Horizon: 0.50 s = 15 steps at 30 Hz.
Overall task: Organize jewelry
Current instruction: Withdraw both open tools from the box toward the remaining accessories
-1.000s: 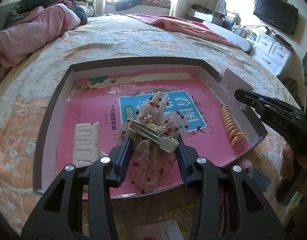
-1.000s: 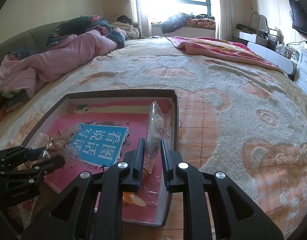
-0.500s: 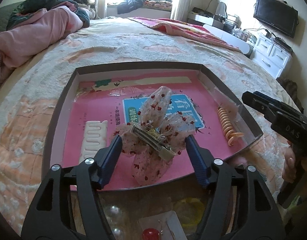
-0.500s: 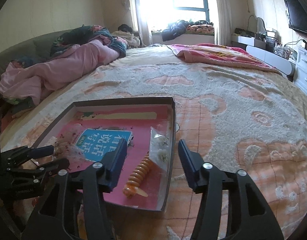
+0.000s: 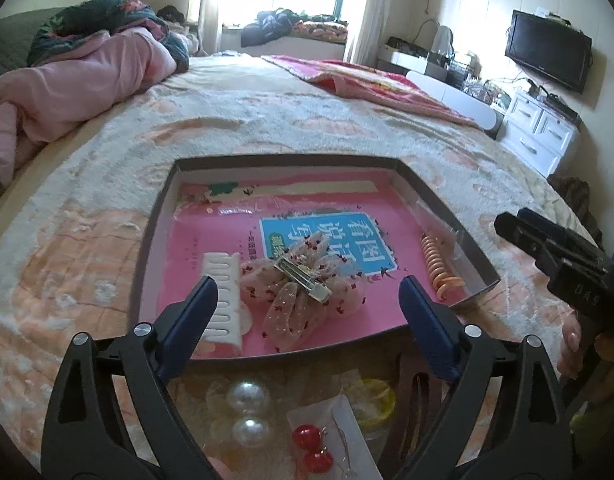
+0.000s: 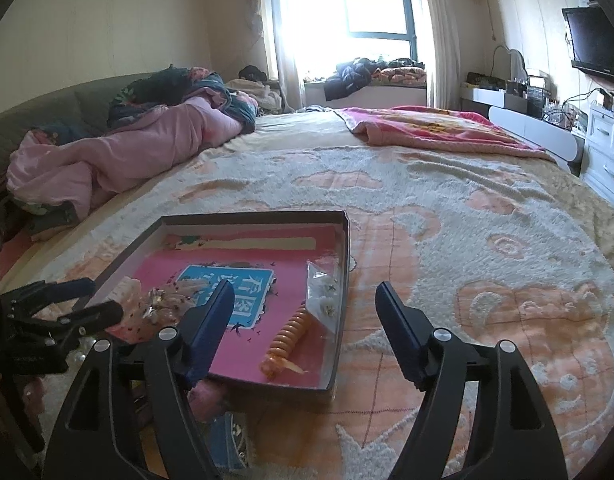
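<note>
The left claw (image 5: 307,300) is seen spread wide at the bottom of the left wrist view, its jaws having just been opening; nothing is clamped. The gauze bow hair clip (image 5: 303,292) lies between them in the frame, on the pink floor of the shallow box (image 5: 155,216) on the bed, beside a white comb (image 5: 223,296). The right claw (image 6: 303,312) is likewise parted, just opened, with the clear packet (image 6: 323,296) released against the box's right wall, next to an orange spiral hair tie (image 6: 287,336).
</note>
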Each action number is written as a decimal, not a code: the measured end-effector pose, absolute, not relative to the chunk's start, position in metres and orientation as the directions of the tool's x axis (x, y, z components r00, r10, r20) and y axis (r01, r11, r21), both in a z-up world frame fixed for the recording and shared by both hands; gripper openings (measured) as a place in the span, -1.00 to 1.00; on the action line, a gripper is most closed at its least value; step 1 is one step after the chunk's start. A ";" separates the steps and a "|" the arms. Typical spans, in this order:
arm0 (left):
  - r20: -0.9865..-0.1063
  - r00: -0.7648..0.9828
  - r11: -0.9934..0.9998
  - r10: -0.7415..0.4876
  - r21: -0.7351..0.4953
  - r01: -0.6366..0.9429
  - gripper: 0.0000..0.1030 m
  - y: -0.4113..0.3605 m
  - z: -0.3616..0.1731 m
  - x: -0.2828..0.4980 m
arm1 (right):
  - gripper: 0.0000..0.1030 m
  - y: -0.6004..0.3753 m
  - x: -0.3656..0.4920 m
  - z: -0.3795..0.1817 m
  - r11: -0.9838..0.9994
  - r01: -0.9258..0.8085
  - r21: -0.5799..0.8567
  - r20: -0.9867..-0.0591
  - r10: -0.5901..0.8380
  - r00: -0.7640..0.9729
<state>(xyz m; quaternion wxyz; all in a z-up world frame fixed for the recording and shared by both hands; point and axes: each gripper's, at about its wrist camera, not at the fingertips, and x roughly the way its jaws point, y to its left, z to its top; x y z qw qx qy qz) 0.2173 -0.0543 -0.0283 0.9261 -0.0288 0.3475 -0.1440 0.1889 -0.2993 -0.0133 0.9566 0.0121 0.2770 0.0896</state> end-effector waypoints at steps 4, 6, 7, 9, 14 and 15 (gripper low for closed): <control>-0.610 0.742 0.960 -0.277 -0.146 0.239 0.66 -0.049 -0.019 0.208 | 0.37 -0.299 0.179 -0.010 0.982 -0.173 0.078 -0.519 0.189 0.834; -0.601 0.751 0.962 -0.272 -0.144 0.233 0.67 -0.047 -0.015 0.204 | 0.37 -0.298 0.174 -0.009 0.981 -0.179 0.081 -0.516 0.195 0.834; -0.596 0.756 0.962 -0.270 -0.145 0.229 0.67 -0.045 -0.013 0.203 | 0.37 -0.297 0.172 -0.008 0.980 -0.182 0.080 -0.515 0.197 0.834; -0.589 0.762 0.963 -0.269 -0.150 0.224 0.67 -0.042 -0.010 0.200 | 0.37 -0.295 0.166 -0.007 0.979 -0.188 0.073 -0.509 0.199 0.837; -0.571 0.776 0.964 -0.267 -0.165 0.209 0.67 -0.034 -0.001 0.192 | 0.37 -0.290 0.152 -0.005 0.976 -0.208 0.068 -0.503 0.213 0.837; -0.570 0.777 0.964 -0.267 -0.168 0.208 0.67 -0.033 -0.001 0.190 | 0.37 -0.290 0.150 -0.005 0.975 -0.212 0.069 -0.503 0.218 0.836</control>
